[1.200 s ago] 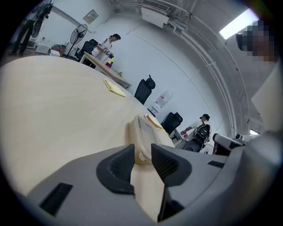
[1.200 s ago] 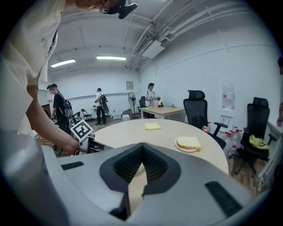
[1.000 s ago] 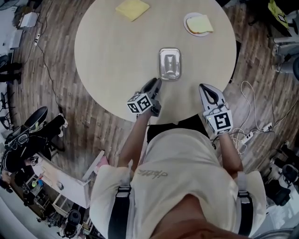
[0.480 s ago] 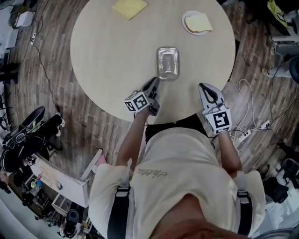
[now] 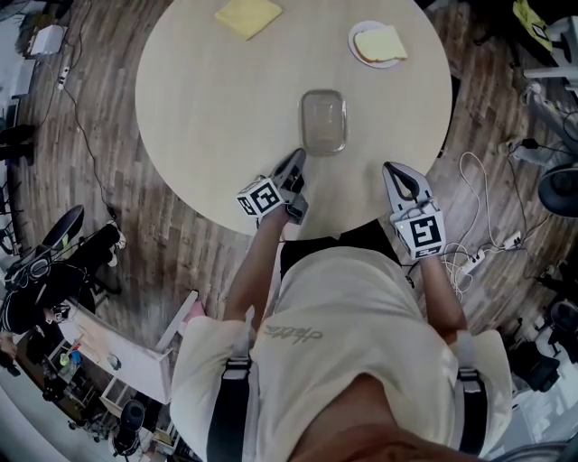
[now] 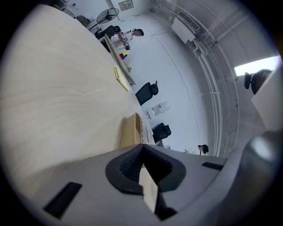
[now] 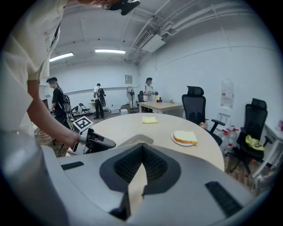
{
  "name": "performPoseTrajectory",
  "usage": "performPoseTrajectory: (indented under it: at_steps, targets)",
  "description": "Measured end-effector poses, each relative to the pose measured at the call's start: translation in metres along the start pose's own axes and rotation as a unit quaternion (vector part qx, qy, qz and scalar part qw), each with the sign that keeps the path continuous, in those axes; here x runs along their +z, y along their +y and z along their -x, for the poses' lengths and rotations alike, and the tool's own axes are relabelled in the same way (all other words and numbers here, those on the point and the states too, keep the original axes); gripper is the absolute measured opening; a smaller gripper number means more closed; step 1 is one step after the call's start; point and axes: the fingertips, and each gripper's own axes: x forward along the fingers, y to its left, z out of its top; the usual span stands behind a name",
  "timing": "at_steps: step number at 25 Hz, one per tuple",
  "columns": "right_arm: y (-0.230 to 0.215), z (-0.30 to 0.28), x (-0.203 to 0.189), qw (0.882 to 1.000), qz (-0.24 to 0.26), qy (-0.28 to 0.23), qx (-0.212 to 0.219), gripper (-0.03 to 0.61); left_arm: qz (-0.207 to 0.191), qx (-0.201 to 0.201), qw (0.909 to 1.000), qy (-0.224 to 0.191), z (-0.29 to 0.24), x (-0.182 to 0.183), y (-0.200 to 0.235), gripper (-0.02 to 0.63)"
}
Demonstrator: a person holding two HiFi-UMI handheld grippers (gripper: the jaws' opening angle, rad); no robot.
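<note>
Left gripper (image 6: 142, 149) has its jaws pressed together, with nothing between them. In the head view it (image 5: 295, 162) sits at lower centre over the near edge of the table (image 5: 199, 108), slanting up and to the right. Right gripper (image 7: 142, 149) is closed the same way and also empty. In the head view it (image 5: 395, 170) lies right of centre at the table's near edge, pointing up the frame, well apart from the left one. Seen from the right gripper view, the left gripper (image 7: 95, 142) shows at middle left, held in the person's hand.

Just above the left gripper's tip in the head view, apart from it, lies the box (image 5: 324, 121), clear and rectangular with rounded corners. It rests flat on the table at centre frame, nearer the left gripper than the right. The left gripper view shows it (image 6: 131, 130) straight past the closed jaws, and the right gripper view has it (image 7: 134, 141) just above the jaws, left of centre.

Farther up, at the upper right of the head view, a plate (image 5: 359, 54) holds a slice of bread (image 5: 380, 41). A yellow pad (image 5: 247, 15) lies at top centre-left. Beyond the table, the right gripper view shows a chair (image 7: 196, 106) at right and a desk (image 7: 161, 106) in the middle.
</note>
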Motion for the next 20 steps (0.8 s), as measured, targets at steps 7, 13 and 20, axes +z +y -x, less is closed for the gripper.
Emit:
performPoseTrajectory:
  at_steps: [7, 13, 20]
  targets:
    - [0.001, 0.002, 0.000, 1.000, -0.006, -0.007, -0.005, 0.006, -0.025, -0.042, 0.9988, -0.011, 0.001, 0.009, -0.033, 0.018]
    - [0.001, 0.006, 0.007, 1.000, 0.001, -0.021, -0.004, 0.006, -0.095, -0.078, 0.9924, 0.002, 0.000, 0.014, -0.084, 0.018]
    - [-0.008, 0.012, 0.031, 0.998, 0.001, -0.066, -0.007, 0.006, -0.163, -0.075, 0.9837, -0.012, 0.007, 0.028, -0.125, 0.017]
